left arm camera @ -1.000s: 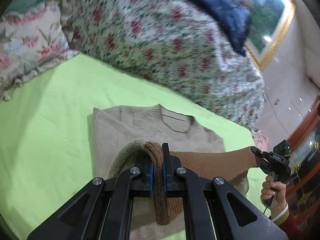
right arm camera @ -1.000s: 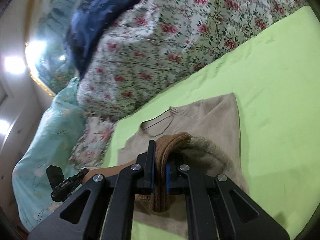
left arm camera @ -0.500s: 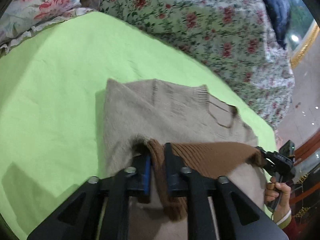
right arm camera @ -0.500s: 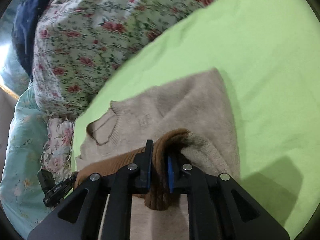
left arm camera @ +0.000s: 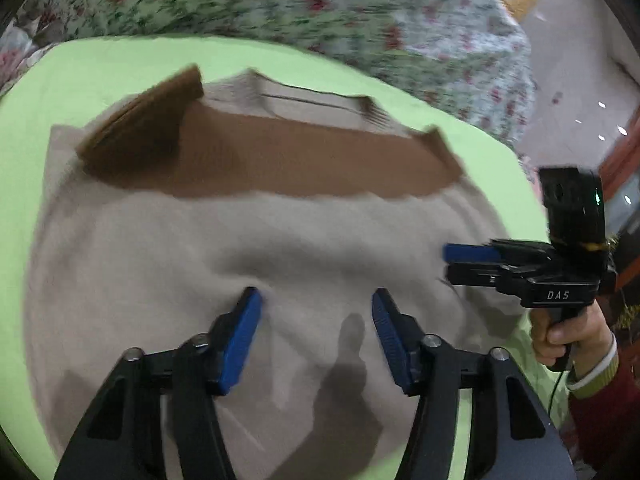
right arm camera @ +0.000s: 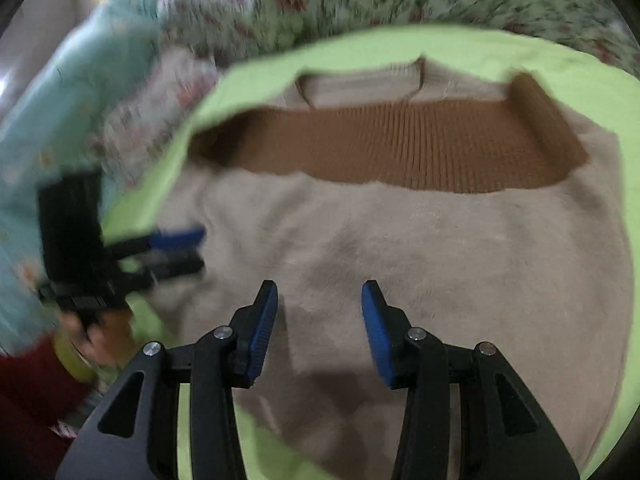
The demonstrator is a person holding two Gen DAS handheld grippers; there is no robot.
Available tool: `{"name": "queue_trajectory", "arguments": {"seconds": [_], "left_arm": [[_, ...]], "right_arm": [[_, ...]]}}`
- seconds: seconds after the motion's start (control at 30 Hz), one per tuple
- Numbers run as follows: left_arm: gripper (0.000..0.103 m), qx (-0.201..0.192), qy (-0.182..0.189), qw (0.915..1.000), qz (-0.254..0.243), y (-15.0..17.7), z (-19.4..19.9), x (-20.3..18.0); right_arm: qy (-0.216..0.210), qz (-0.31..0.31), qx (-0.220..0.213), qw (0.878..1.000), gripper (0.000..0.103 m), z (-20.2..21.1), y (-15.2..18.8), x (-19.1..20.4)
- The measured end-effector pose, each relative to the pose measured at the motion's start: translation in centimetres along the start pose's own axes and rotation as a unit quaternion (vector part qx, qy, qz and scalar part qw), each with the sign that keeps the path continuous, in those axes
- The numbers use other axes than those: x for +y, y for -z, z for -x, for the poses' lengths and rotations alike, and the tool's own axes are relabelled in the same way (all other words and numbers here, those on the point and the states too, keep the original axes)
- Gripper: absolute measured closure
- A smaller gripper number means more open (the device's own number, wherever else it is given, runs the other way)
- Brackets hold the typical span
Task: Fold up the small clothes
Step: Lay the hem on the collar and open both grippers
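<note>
I've let the brown hem (left arm camera: 280, 164) drop; both grippers, left gripper (left arm camera: 316, 308) and right gripper (right arm camera: 320, 300), spread empty over the sweater (right arm camera: 440, 264), whose springy fold may creep open.

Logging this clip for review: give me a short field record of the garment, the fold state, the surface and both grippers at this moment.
garment: beige knit sweater, lying on the surface
fold state: brown ribbed hem folded up, lying just below the neckline
surface: lime green sheet
background: floral quilt behind the sheet
left gripper: open, empty, over the folded sweater
right gripper: open, empty, over the folded sweater
image quality: motion blur in both views
</note>
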State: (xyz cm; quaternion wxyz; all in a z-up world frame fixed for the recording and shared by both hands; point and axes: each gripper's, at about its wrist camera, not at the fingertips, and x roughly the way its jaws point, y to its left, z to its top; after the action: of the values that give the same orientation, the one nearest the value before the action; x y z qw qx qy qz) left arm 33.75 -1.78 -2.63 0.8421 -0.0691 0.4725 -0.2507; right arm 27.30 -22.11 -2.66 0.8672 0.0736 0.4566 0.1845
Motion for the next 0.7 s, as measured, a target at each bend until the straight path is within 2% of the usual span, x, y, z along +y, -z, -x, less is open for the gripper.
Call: {"name": "queue_trajectory", "arguments": {"seconds": [0.07,0.1,0.17,0.2,0.23,0.3,0.4,0.5,0.57,0.63,0.7], "left_arm": [[0.070,0.003,-0.017,0.9998,0.009,-2.2,-0.5,2.0],[0.071,0.000,-0.030,0.9994,0.016,-3.1,-0.4,3.1],[0.071,-0.012,-0.060,0.9972,0.043,-4.8,-0.1,5.4],[0.071,-0.018,-0.060,0.9965,0.056,-5.3,0.3,6.6],[0.075,-0.026,-0.057,0.9955,0.072,-5.7,0.7,7.9],[0.074,-0.041,-0.077,0.9909,0.102,-5.7,1.6,9.6],[0.072,-0.058,-0.057,0.9863,0.143,-3.4,4.0,10.4],[0.055,-0.077,-0.060,0.9851,0.142,-0.5,6.1,8.3],[0.043,-0.092,-0.044,0.9842,0.144,2.5,8.0,6.3],[0.041,-0.094,-0.022,0.9844,0.147,5.4,9.0,4.2],[0.040,-0.087,-0.012,0.9849,0.149,7.7,9.6,2.3]], "right_arm": [[0.017,-0.015,-0.005,1.000,0.062,-0.4,-1.5,-2.3],[0.026,-0.033,-0.016,0.999,0.065,-0.2,-2.3,-3.8],[0.068,-0.079,-0.043,0.994,0.063,0.5,-3.4,-6.3],[0.091,-0.112,-0.061,0.988,0.063,1.2,-3.8,-7.9],[0.092,-0.145,-0.084,0.982,0.063,2.1,-3.8,-9.5],[0.099,-0.184,-0.107,0.972,0.063,3.4,-3.1,-11.1],[0.107,-0.197,-0.127,0.966,0.062,5.5,-0.9,-10.6],[0.095,-0.201,-0.145,0.964,0.060,7.0,1.7,-8.5],[0.076,-0.202,-0.163,0.963,0.057,8.0,3.4,-6.4],[0.060,-0.203,-0.178,0.961,0.050,8.9,5.6,-4.7],[0.045,-0.205,-0.184,0.960,0.050,9.4,8.1,-3.1]]}}
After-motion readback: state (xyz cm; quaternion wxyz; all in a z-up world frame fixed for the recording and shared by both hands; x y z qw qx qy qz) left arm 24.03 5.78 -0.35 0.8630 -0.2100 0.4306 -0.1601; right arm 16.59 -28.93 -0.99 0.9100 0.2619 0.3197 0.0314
